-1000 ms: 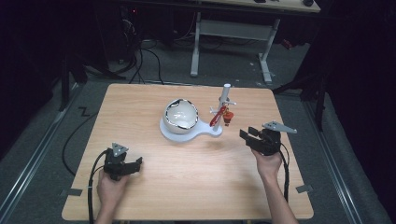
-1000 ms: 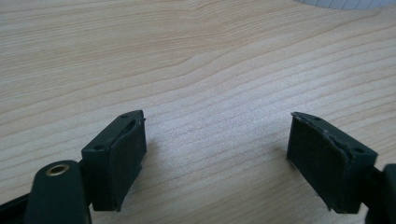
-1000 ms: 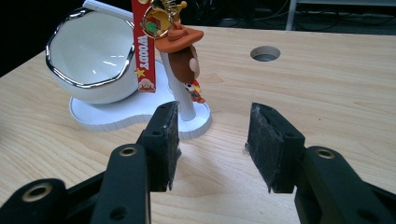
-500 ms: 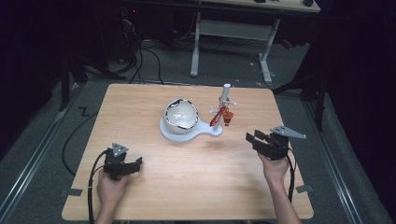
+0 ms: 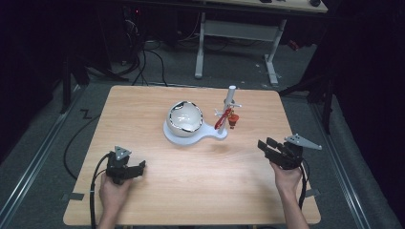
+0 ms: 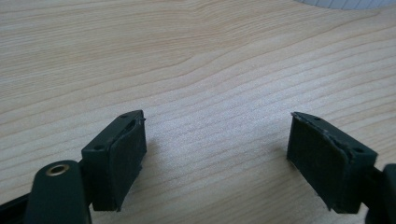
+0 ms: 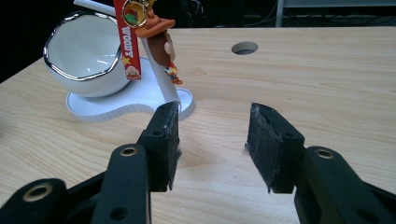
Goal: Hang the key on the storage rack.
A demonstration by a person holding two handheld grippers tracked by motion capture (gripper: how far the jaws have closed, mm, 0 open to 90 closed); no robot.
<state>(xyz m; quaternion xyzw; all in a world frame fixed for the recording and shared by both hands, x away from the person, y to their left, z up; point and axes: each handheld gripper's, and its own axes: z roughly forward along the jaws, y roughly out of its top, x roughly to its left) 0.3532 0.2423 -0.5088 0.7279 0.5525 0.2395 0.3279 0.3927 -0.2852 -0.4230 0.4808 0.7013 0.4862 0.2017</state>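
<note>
Wooden table (image 5: 143, 119), red Woody keychain (image 7: 132, 35)

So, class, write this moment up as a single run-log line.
left gripper: open, empty, low over table | right gripper: open, empty, faces stand | keychain: hanging on stand | bowl: on white base

A white stand (image 5: 191, 135) is seen near the middle of the wooden table, slightly toward its far side: a flat curved base, a glossy white bowl (image 5: 185, 117) with a silvery wavy rim set tilted on its left part, and a slim white post (image 5: 229, 107) rising from its right end, leaning slightly. A keychain (image 7: 140, 32) is hung from the post's short pegs: a red strap lettered "WOODY" and what appears to be a small cowboy figure in a brown hat.
</note>
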